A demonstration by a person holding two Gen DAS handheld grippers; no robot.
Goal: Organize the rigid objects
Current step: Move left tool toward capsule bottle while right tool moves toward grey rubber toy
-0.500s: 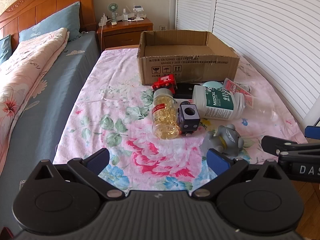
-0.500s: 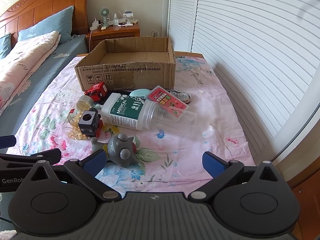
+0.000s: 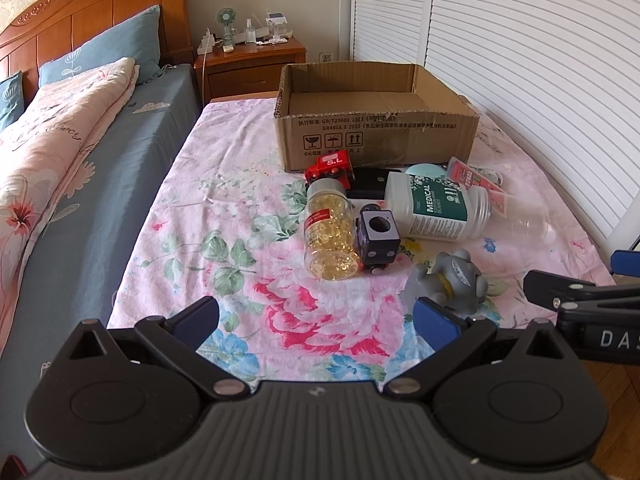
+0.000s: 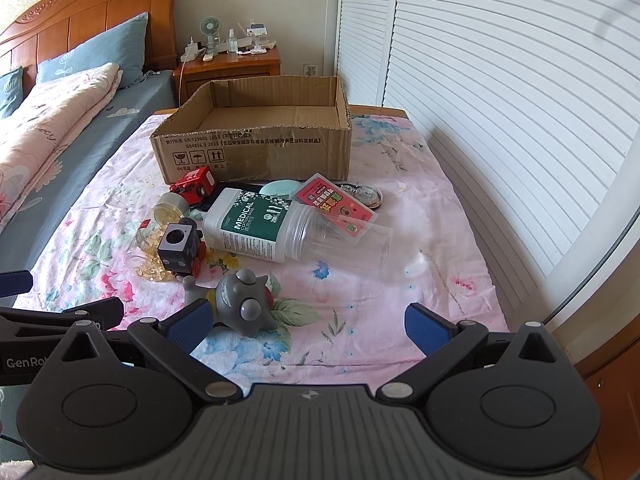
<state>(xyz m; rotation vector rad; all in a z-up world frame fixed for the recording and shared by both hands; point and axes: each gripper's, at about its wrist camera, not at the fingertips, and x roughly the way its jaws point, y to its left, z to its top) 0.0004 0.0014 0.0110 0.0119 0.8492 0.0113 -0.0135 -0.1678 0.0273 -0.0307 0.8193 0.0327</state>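
**Ana:** Bedroom setting, white louvred doors on one side and a bed with a blue sheet on the other. Between them is a table under a floral cloth. What has changed?

**Ben:** Nothing, Ana. Compared with half a second ago, the pile lies exactly as it did and both tools hover in the same spots. I judge the sorting hasn't started.

**Ana:** The cardboard box sits open at the far end, and it looks empty from here.

**Ben:** That's the likely destination. Everything else is heaped just in front of it. The biggest item is the white medical bottle on its side, with a clear cup against its mouth end.

**Ana:** A capsule jar is also lying down, touching a black toy engine. A red toy engine is right by the box wall, and a pink card case leans on the bottle.

**Ben:** The grey rubber toy is nearest to us.

**Ana:** And the tongs?

**Ben:** The left tongs are spread wide with nothing between them, tilted down at the cloth. The right tongs are the same, wide and empty.

**Ana:** So the grey toy sits just past the left pair's right-hand finger and just past the right pair's left-hand finger.

**Ben:** Yes, between the two tools and touched by neither. The rest of the pile lies farther off, towards the box.
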